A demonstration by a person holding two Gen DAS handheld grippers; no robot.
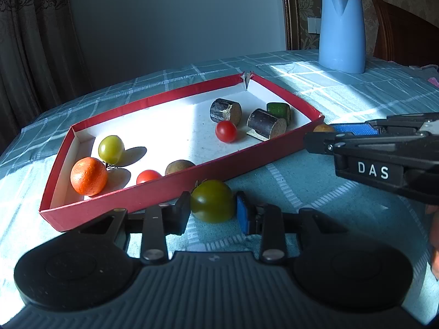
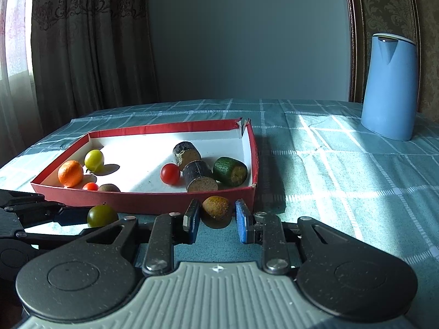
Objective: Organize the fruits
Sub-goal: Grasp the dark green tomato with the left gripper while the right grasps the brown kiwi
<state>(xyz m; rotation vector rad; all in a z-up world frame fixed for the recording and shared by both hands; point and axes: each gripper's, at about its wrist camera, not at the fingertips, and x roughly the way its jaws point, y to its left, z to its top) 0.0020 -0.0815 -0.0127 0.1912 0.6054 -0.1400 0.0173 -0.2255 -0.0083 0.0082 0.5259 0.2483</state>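
Flanking fruits — left tool (image 1: 212,209), right tool (image 2: 216,220).

The red tray (image 2: 153,201) holds an orange (image 2: 70,173), a yellow-green tomato (image 2: 94,160), two red tomatoes (image 2: 170,173), a brown fruit (image 2: 109,188) and three cut cylinders (image 2: 199,180). Outside, just before the tray's near wall, lie a dark green tomato (image 1: 212,201) and a brown round fruit (image 2: 216,207) near its right corner.
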